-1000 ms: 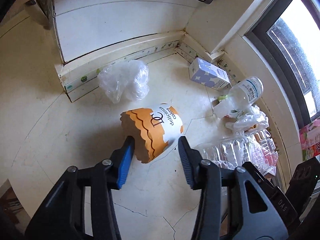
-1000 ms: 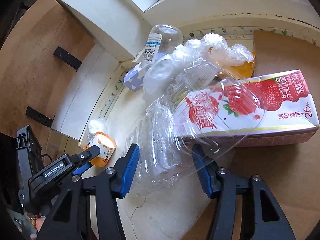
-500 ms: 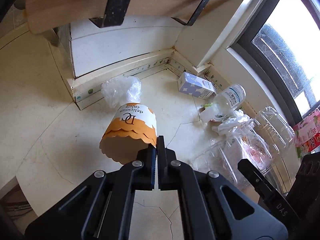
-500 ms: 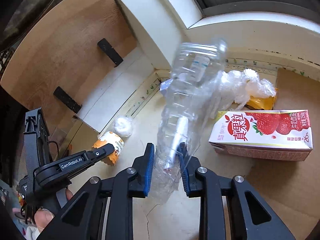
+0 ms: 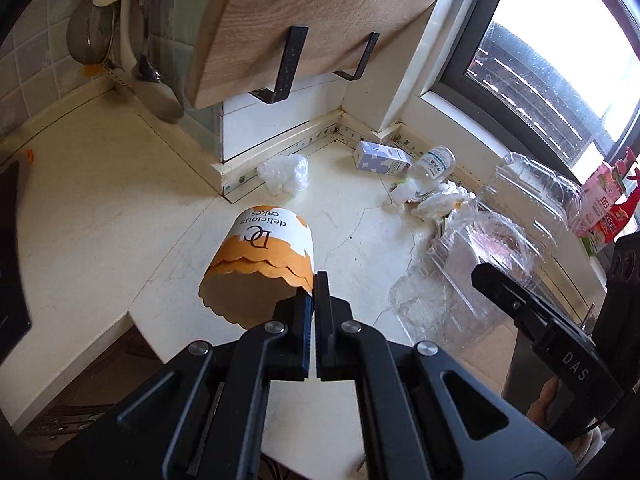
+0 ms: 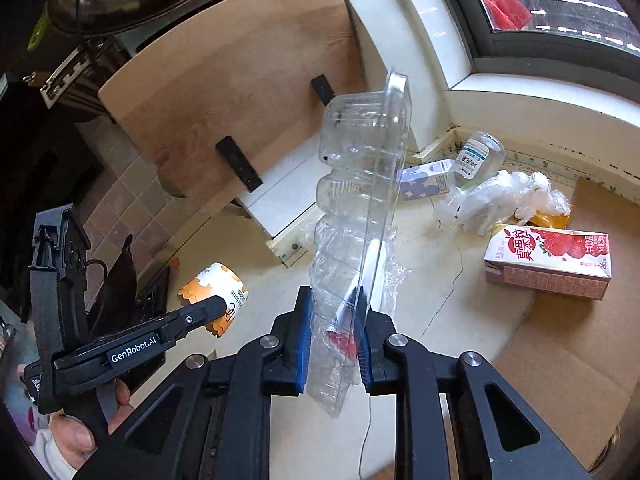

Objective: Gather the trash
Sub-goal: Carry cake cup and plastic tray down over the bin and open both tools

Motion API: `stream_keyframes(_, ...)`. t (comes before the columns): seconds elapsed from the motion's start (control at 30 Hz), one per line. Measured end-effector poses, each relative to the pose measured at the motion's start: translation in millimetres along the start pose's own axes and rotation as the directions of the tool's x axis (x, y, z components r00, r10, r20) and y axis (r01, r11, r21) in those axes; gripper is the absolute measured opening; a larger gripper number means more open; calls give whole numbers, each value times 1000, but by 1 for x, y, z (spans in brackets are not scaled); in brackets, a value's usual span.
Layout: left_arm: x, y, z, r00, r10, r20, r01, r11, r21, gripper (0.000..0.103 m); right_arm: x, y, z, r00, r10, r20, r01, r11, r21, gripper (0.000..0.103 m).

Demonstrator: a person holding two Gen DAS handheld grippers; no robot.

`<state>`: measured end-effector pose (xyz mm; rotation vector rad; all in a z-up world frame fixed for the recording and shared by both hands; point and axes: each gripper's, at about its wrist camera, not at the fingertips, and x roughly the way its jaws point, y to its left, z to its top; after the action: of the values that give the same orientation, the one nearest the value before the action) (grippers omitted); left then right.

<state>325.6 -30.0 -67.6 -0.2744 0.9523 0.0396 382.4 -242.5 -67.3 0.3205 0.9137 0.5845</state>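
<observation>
My left gripper (image 5: 314,300) is shut on the rim of an orange and white paper cake cup (image 5: 260,256) and holds it above the cream counter; the cup also shows in the right wrist view (image 6: 214,294). My right gripper (image 6: 332,320) is shut on a clear plastic clamshell container (image 6: 360,200), held upright above the counter; it also shows in the left wrist view (image 5: 480,256). On the counter lie a crumpled clear bag (image 5: 284,174), a small purple-patterned carton (image 5: 380,158), a clear bottle (image 5: 430,168), crumpled plastic (image 6: 504,200) and a strawberry milk carton (image 6: 548,260).
A wooden cutting board (image 5: 320,20) leans on black brackets at the back. The window (image 5: 560,60) is to the right. A cardboard sheet (image 6: 568,360) lies under the milk carton. The counter's front edge (image 5: 136,316) drops off at the left.
My left gripper closed on the cake cup's rim and lifted it off the counter. My right gripper closed on the clamshell and raised it upright, uncovering the milk carton.
</observation>
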Motion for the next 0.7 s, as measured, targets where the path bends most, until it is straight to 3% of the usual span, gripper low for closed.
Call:
stream_keyframes(0.3, -98, 21, -53, 999, -36, 6, 36, 996, 77, 0, -55, 82, -47, 1000, 5, 8, -4, 997, -72, 19)
stream_keyframes(0.5, -144, 45, -106, 997, -62, -34, 66, 991, 119, 0, -89, 140, -102, 1000, -17, -4, 17, 993, -118, 19)
stream_keyframes(0.7, -163, 71, -165, 990, -98, -103, 114, 980, 163, 0, -110, 180, -171, 998, -61, -32, 57, 991, -119, 19)
